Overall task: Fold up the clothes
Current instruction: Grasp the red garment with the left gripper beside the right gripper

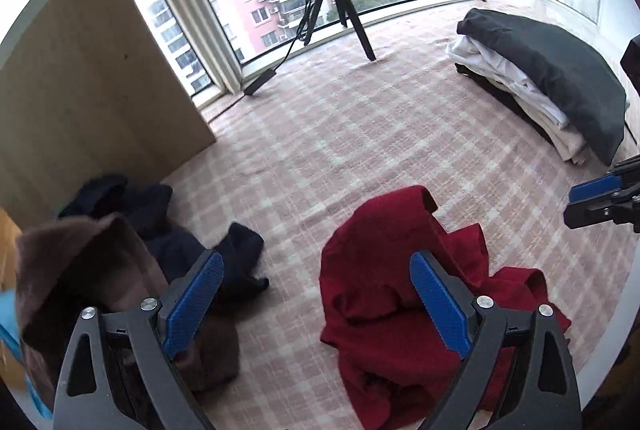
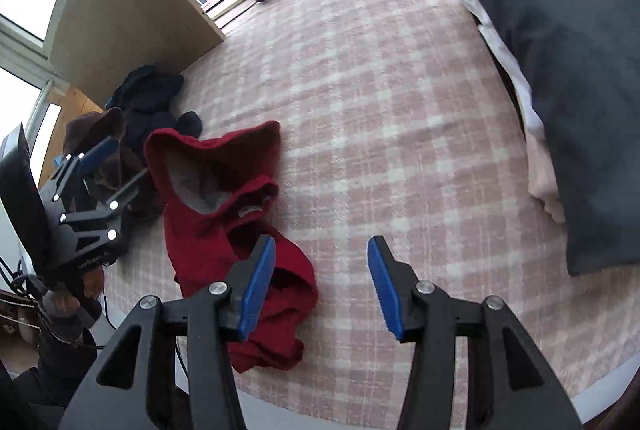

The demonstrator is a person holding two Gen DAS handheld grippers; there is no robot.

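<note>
Hovering apart-jawed left hand-held gripper over crumpled red hoodie, right hand-held gripper also spread, empty, folded stack at bed's far-right edge

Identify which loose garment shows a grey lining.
The red hooded garment, crumpled near both hand-held grippers; its hood opening shows grey inside. The brown garment and the dark navy one show none.

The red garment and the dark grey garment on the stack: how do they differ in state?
The red garment lies crumpled and alone near the grippers; the dark grey garment lies flat and smooth on top of the stack of light clothes, farther away. Both rest over the checked pink cover.
</note>
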